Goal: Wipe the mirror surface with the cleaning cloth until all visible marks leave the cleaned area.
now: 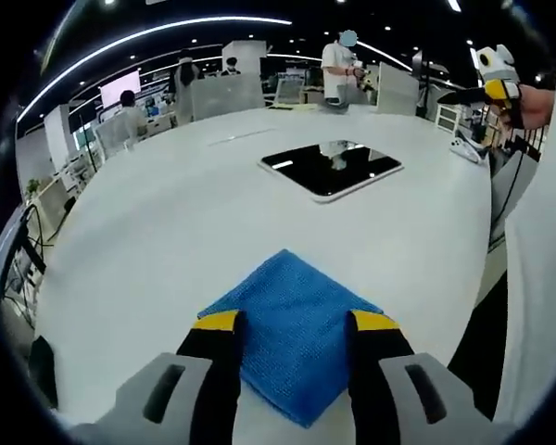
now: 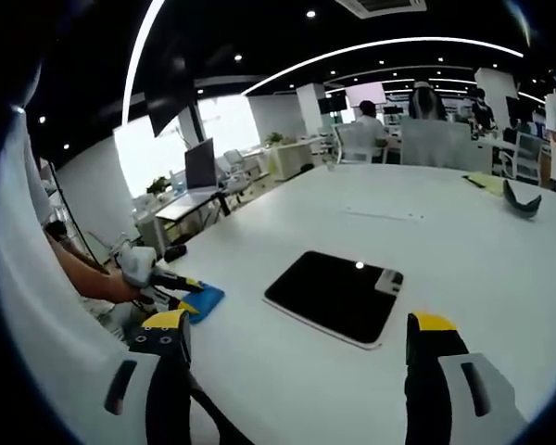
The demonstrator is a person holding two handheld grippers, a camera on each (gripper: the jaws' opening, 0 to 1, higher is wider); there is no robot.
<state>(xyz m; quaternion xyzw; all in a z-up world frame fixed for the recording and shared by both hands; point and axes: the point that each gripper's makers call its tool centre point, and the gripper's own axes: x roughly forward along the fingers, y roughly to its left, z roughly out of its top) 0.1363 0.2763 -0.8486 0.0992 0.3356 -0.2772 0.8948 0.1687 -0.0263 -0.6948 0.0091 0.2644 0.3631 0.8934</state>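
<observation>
- A dark mirror (image 1: pixel 332 168) lies flat on a white table (image 1: pixel 148 241), at twelve o'clock from the left gripper (image 1: pixel 295 326) in the left gripper view; its glass shows ceiling lights, and any marks on it are too small to tell.
- The blue cloth (image 1: pixel 292 329), folded, rests on the table near the person, well apart from the mirror, between the left gripper's yellow-tipped jaws, which stand spread on either side of it, not yet closed.
- In the right gripper view the right gripper (image 2: pixel 296 338) is released, jaws wide and empty, with the mirror (image 2: pixel 334 295) at twelve o'clock and the cloth (image 2: pixel 200 302) at ten o'clock.
- Wiping has not begun.
- Risk: pinching only the top fold may let the cloth unfold or drag; a hard push could slide the unheld mirror across the smooth table.
- People sit at desks beyond.
</observation>
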